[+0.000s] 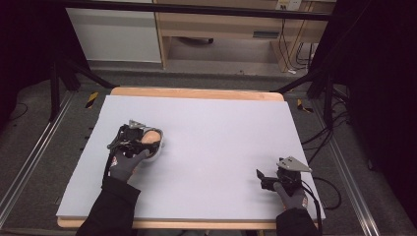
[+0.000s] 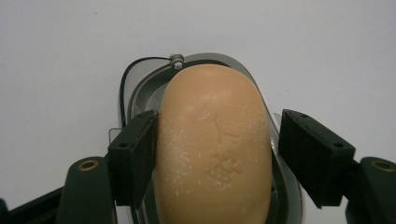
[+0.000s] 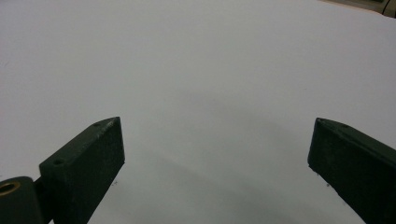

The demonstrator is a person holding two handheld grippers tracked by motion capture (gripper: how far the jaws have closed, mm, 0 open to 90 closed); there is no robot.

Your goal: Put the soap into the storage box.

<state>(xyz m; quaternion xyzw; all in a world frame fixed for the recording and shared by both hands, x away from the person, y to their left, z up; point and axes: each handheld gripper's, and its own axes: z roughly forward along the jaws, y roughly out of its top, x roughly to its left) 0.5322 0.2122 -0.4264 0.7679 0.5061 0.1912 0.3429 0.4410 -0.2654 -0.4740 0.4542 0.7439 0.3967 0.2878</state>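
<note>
- High view, far left: my left gripper [image 1: 140, 140] sits on the left half of the table [image 1: 221, 128], held by a gloved hand [image 1: 124, 164] with a dark sleeve coming up from the bottom edge.
- The gripper is over a tan soap bar [image 1: 151, 136] that lies in a pale soap dish [image 1: 158, 147]. The dish rests flat on the table's light grey surface.
- Left gripper view: the soap bar [image 2: 215, 144] lies lengthwise between my jaws, stamped marks on its upper face. The left pad [image 2: 137, 154] touches the soap's side. The right pad [image 2: 310, 151] stands just off it, with a thin strip of dish rim showing in the gap. So the jaws bracket the bar but are not clamped on both sides.
- The soap dish [image 2: 144, 84] is grey with a raised rim; a thin dark wire curves along its far left edge to a small white knob at the top.
- Middle of the table: bare grey surface.
- High view, right: my right gripper [image 1: 269, 178] rests near the front right corner, well apart from the soap, grey three-cornered plate on top.
- Right gripper view: right gripper [image 3: 215, 158] jaws spread wide, nothing between them, only table surface beneath.
</note>
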